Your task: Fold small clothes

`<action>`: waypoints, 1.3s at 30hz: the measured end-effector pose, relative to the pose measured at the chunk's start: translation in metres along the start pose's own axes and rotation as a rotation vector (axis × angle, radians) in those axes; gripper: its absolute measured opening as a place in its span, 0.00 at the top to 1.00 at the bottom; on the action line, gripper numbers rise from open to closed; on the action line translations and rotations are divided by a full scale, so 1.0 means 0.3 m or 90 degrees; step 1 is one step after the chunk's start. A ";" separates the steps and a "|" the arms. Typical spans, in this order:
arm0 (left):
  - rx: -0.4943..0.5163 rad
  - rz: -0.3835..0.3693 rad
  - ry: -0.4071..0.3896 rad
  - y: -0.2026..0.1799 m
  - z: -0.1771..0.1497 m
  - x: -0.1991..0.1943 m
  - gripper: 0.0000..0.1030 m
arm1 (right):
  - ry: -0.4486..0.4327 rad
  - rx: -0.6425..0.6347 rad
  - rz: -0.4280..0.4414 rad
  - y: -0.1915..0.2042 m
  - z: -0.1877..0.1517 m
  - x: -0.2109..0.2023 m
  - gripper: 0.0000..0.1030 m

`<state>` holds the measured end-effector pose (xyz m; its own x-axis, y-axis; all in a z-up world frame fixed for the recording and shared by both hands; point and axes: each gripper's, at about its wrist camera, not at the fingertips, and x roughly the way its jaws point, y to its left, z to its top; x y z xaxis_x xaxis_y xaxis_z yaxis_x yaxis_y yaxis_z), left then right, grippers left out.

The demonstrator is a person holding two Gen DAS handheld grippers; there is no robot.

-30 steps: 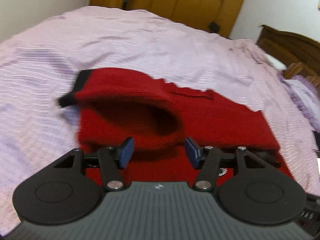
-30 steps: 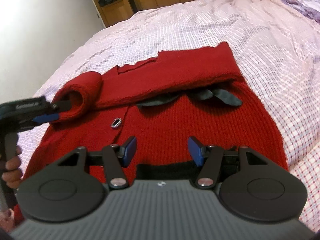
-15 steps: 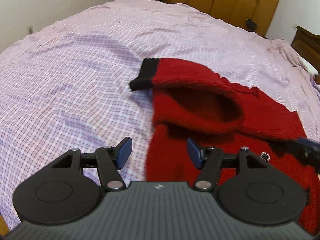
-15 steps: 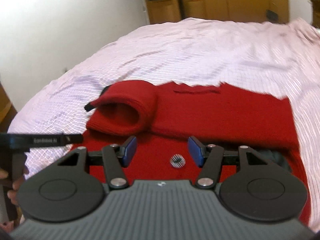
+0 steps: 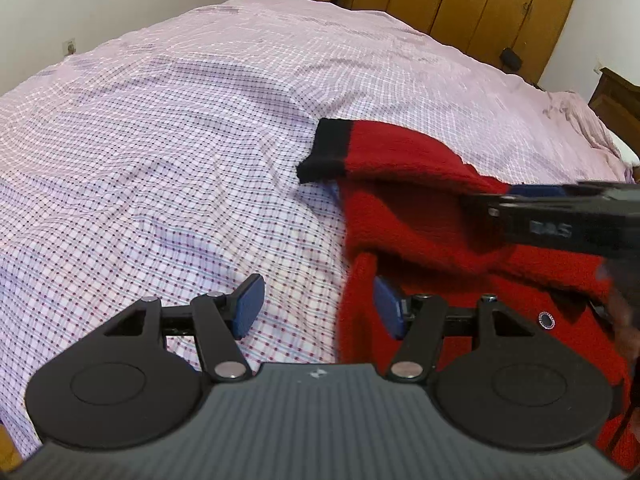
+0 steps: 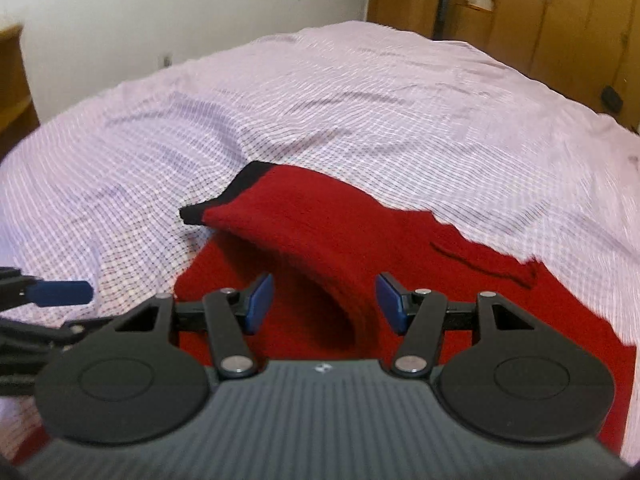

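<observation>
Because the red sweater [image 5: 432, 216] is only partly folded, both tongs hang over its near edge with nothing held. It lies on the checked bedsheet [image 5: 168, 152], filling the right half of the left wrist view and the lower middle of the right wrist view. One sleeve [image 6: 304, 216] is laid across the body of the garment, and its black cuff [image 5: 324, 152] points toward the upper left of the frame and overhangs the sheet. The sleeve bulges into a loop rather than lying flat, which is likely why the tongs are gathered here: that fold looks as if it needs pressing down or pulling straight.

The left tongs [image 5: 316, 306] stand wide apart and straddle the sweater's side edge, one blue pad over the sheet and the other over red knit, a placement that suits pinching that edge. The right tongs [image 6: 324, 302] are likewise wide, centred on the hollow under the raised sleeve. In the left wrist view they reach in from the right edge of the frame, above the sleeve. A small round button [image 5: 546, 319] shows at lower right, so the front faces up.
</observation>
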<state>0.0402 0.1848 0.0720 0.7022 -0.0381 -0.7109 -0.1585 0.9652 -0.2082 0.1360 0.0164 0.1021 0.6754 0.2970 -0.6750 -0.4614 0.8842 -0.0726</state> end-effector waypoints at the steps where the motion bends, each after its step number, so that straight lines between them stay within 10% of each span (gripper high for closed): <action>1: -0.001 0.000 0.000 0.003 0.000 0.001 0.36 | 0.004 -0.011 0.003 0.012 0.009 0.018 0.43; 9: -0.012 -0.006 0.005 0.017 -0.007 0.015 0.36 | 0.018 -0.103 -0.026 0.098 0.052 0.145 0.43; 12: -0.016 -0.010 0.006 0.018 -0.009 0.019 0.36 | -0.003 -0.089 -0.038 0.091 0.052 0.155 0.73; 22: -0.006 -0.019 0.010 -0.009 -0.013 0.033 0.36 | -0.073 0.047 -0.019 -0.046 0.053 0.026 0.85; 39: 0.013 0.011 0.032 -0.033 -0.032 0.081 0.36 | -0.085 0.296 -0.083 -0.378 -0.263 -0.147 0.77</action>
<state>0.0522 0.1720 0.0504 0.6636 -0.0342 -0.7473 -0.1557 0.9708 -0.1827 0.1132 -0.1253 0.0822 0.7925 0.1902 -0.5795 -0.0838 0.9751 0.2054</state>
